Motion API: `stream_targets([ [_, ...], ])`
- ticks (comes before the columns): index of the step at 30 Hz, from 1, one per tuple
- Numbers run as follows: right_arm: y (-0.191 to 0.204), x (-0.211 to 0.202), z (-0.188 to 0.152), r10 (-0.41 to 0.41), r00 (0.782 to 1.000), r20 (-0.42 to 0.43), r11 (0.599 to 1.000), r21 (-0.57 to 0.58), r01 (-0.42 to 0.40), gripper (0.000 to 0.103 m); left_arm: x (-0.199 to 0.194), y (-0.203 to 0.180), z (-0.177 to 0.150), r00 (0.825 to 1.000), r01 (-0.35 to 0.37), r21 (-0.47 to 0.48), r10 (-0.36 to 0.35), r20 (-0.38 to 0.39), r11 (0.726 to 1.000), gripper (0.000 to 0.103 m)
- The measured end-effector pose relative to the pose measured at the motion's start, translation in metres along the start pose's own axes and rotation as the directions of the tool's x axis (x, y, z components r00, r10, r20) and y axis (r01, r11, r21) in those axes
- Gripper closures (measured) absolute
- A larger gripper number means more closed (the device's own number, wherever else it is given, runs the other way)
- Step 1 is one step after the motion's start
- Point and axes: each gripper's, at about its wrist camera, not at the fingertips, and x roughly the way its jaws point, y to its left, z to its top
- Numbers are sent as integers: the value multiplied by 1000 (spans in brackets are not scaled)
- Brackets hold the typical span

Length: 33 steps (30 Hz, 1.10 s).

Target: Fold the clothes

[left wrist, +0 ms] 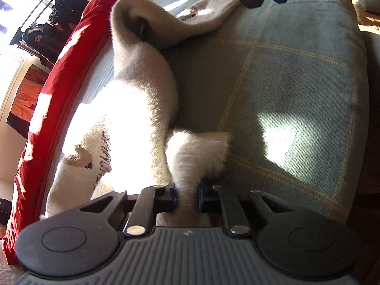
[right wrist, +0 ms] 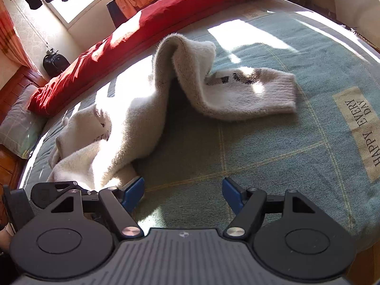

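While the left gripper (left wrist: 187,196) pinches a corner of the fuzzy white sweater (right wrist: 142,99) crumpled on the checked bedspread (right wrist: 273,147), the empty, spread right gripper (right wrist: 182,194) should take another corner.

Cream fuzzy sweater (right wrist: 142,109) with dark motifs, teal yellow-checked bedspread (right wrist: 273,154), red quilt (right wrist: 154,23)

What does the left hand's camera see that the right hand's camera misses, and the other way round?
Only the left camera shows the left gripper shut on a corner of the white sweater. Only the right camera shows the right gripper open over bare cover, the words HAPPY EVERY DAY and a pillow. Both show the sweater humped up, the blue checked bed cover and the red blanket.
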Motion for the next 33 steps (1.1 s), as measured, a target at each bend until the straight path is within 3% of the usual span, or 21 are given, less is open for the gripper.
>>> stream_targets([
  [9, 7, 0, 1, 25, 1000, -6, 1000, -7, -25, 27, -89, 57, -13, 985, 31, -208, 6, 174, 978, 91],
  [13, 9, 3, 1, 128, 992, -18, 991, 49, -127, 27, -116, 73, -18, 973, 32, -252, 28, 231, 967, 92],
  [16, 2, 12, 0, 293, 956, -25, 945, 158, -285, 27, -126, 82, -18, 964, 48, -291, 32, 265, 955, 94],
  [18, -9, 26, -3, 412, 911, -21, 878, 279, -390, 27, -125, 85, -19, 964, 57, -302, 27, 266, 952, 94],
  [20, -18, 45, -9, 450, 892, -40, 834, 375, -404, 27, -128, 85, -22, 961, 89, -315, 2, 277, 945, 94],
  [22, -22, 57, -14, 424, 903, -68, 836, 412, -362, 27, -129, 83, -24, 960, 101, -309, -11, 279, 946, 86],
  [26, -27, 67, -23, 379, 921, -87, 849, 429, -309, 27, -126, 78, -29, 967, 90, -275, -18, 253, 957, 85],
  [30, -25, 64, -20, 318, 947, -42, 883, 378, -279, 27, -106, 71, -35, 980, 110, -302, -53, 189, 947, 84],
  [33, -28, 61, -14, 303, 953, 6, 891, 354, -285, 27, -89, 65, -40, 985, 130, -346, -82, 151, 929, 82],
])
